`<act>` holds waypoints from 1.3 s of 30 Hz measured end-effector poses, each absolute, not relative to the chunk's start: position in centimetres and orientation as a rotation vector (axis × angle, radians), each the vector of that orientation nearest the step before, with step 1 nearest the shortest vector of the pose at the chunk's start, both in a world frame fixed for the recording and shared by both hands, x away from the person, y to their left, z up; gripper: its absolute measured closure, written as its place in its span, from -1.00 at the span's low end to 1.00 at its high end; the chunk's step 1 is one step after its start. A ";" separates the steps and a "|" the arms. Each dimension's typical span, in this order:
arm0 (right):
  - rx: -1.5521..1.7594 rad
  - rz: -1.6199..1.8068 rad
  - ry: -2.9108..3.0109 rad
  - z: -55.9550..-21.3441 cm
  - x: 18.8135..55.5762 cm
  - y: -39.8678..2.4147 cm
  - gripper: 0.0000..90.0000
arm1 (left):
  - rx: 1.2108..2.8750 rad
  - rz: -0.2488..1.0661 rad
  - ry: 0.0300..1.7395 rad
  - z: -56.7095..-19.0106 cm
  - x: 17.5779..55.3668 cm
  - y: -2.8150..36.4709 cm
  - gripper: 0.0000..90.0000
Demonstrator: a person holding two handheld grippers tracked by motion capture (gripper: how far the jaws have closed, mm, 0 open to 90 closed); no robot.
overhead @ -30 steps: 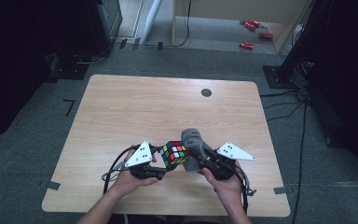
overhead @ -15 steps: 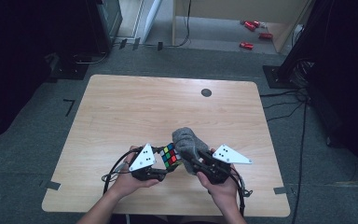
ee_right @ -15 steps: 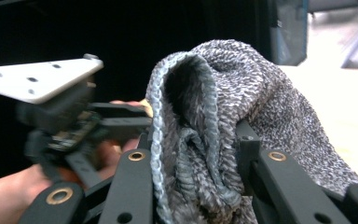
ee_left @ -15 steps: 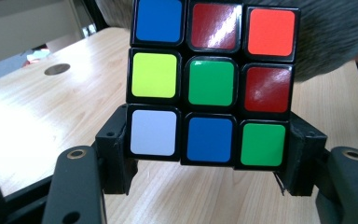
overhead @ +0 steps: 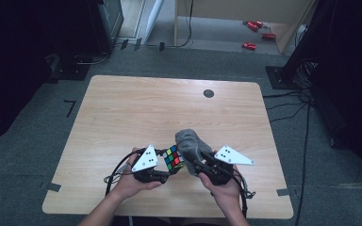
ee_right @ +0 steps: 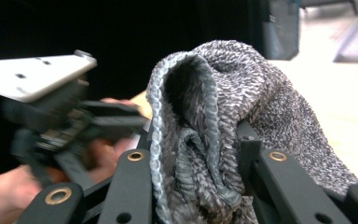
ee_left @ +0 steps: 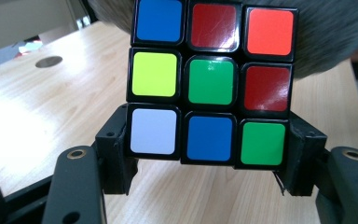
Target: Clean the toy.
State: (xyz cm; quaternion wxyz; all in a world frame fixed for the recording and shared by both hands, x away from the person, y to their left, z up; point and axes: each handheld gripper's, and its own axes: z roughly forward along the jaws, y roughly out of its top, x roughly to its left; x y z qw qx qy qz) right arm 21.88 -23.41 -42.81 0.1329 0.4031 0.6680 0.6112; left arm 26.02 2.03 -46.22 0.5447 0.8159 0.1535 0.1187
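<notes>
A: High view first. Where's the stuff?

B: Pale wooden surface [overhead: 136, 113], near edge, centre. Left tool [overhead: 168, 165] clamped on small multicoloured puzzle cube w/ black edges [overhead: 173, 157], held up off the wood. Right tool [overhead: 194, 165] pinched on grey knitted cloth [overhead: 190, 143], bunched into a lump, pressed right against cube's right side. Grey 3-cornered plates on top of both tools. Small dark round disc [overhead: 208, 93] far side of surface, well apart.

A: Left gripper view?

B: Cube [ee_left: 212, 81] up close, gripped low down betw. both black jaws, pads on its left & right sides. Face: blue, dark red, orange-red on top row; yellow, green, dark red mid; white, blue, green bottom. Cloth [ee_left: 335, 32] behind cube, top right, touching or nearly; can't say which. Wood [ee_left: 37, 107] underneath.

A: Right gripper view?

B: Cloth [ee_right: 223, 121] squeezed betw. jaws, folded, thick hemmed edge curling up at left, rest draped over right jaw. Left tool blurred at left, white plate on top, hand [ee_right: 9, 196] under it.
</notes>
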 end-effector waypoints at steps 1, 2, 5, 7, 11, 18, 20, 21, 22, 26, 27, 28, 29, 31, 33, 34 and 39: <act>1.202 1.769 1.934 -43.1 22.1 -23.7 0.52 | 1.936 0.281 0.369 -46.2 26.1 2.1 -0.23; 1.231 1.770 1.936 -43.4 22.3 -23.9 0.51 | 1.943 0.278 0.371 -46.3 26.1 2.1 -0.23; 1.251 1.742 1.973 -43.5 22.5 -23.8 0.50 | 1.950 0.245 0.384 -46.6 26.3 1.9 -0.23; 1.223 1.740 1.982 -43.1 22.3 -23.5 0.49 | 1.954 0.235 0.385 -46.6 26.3 1.7 -0.23; 1.135 1.792 1.991 -42.0 21.4 -22.7 0.49 | 1.951 0.245 0.362 -46.5 26.0 1.6 -0.23; 1.240 1.815 1.934 -43.4 22.4 -23.9 0.50 | 1.932 0.248 0.358 -46.3 26.1 2.0 -0.23; 1.263 1.809 1.940 -43.5 22.5 -24.1 0.50 | 1.935 0.244 0.364 -46.4 26.1 1.8 -0.23; 1.257 1.797 1.943 -43.3 22.4 -23.9 0.50 | 1.944 0.249 0.365 -46.4 26.1 1.7 -0.23; 1.240 1.791 1.947 -43.1 22.2 -23.7 0.50 | 1.955 0.260 0.360 -46.5 26.0 1.6 -0.23; 1.159 1.807 1.962 -42.1 21.4 -22.5 0.50 | 1.948 0.261 0.347 -46.3 25.8 1.6 -0.23; 1.147 1.814 1.955 -42.0 21.4 -22.6 0.49 | 1.940 0.259 0.347 -46.2 25.9 1.7 -0.23; 1.156 1.825 1.952 -42.1 21.5 -22.8 0.49 | 1.933 0.252 0.354 -46.1 25.9 1.8 -0.23; 1.159 1.811 1.941 -42.4 21.7 -23.0 0.50 | 1.929 0.252 0.361 -46.1 26.0 1.9 -0.23; 1.193 1.744 1.930 -43.2 22.1 -23.5 0.50 | 1.936 0.252 0.370 -46.2 26.1 2.0 -0.23; 1.261 1.770 1.930 -43.7 22.4 -24.0 0.50 | 1.945 0.261 0.370 -46.3 26.1 1.9 -0.23; 1.262 1.770 1.931 -43.7 22.4 -24.0 0.50 | 1.949 0.269 0.368 -46.3 26.1 1.8 -0.23; 1.131 1.805 1.954 -42.2 21.3 -22.4 0.50 | 1.955 0.278 0.351 -46.3 25.9 1.6 -0.23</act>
